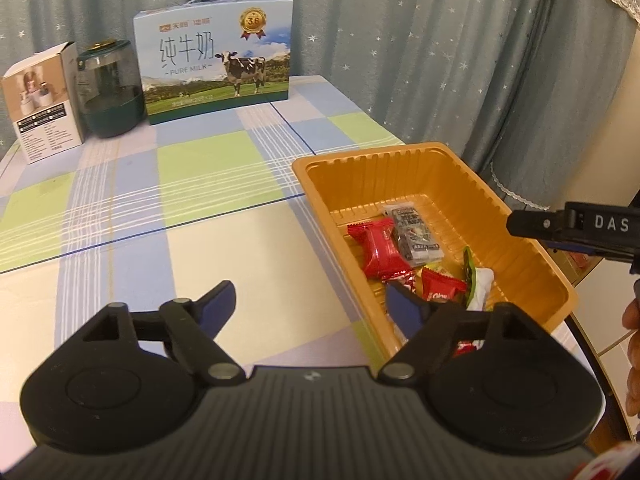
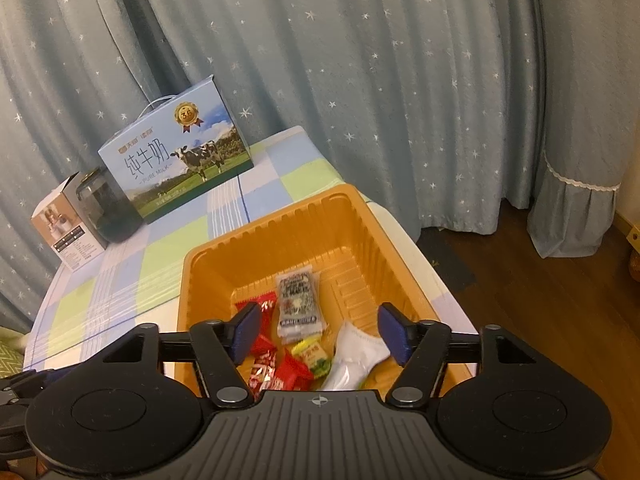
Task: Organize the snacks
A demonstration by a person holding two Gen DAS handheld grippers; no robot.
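Both tongs stand wide with nothing between their pads. The left gripper [image 1: 310, 304] hangs over the near left rim of the orange tray [image 1: 532, 252], one pad above the checked tablecloth [image 1: 192, 184], the other just inside the tray. The right gripper [image 2: 320, 334] hovers directly over the tray [image 2: 280, 236], and the snacks lie below and ahead of its open pads.

Every snack in view already lies in the tray: a grey sachet [image 2: 298, 300] ahead of the right tongs, red wrappers [image 2: 280, 368] under the left pad, a yellow-green packet [image 2: 312, 356] between the pads, and a white pouch [image 2: 352, 354] by the right pad. I judge this a release step, late in the gathering. No loose snack shows on the cloth, so the next move calls for lifting both tongs clear and checking the table for any leftover.

The left wrist view shows the right tong's tip [image 1: 532, 226] coming in over the tray's far right wall, part of the person's hand [image 1: 632, 332] at the frame edge, and a wide stretch of cloth left of the tray. The right wrist view alone shows the wooden floor [image 2: 540, 320] beyond the table edge, well right of the tongs. Both show the milk carton [image 1: 214, 64], the dark green jar [image 1: 110, 88] and the small box [image 1: 42, 104] far ahead, against the curtain [image 2: 400, 80].
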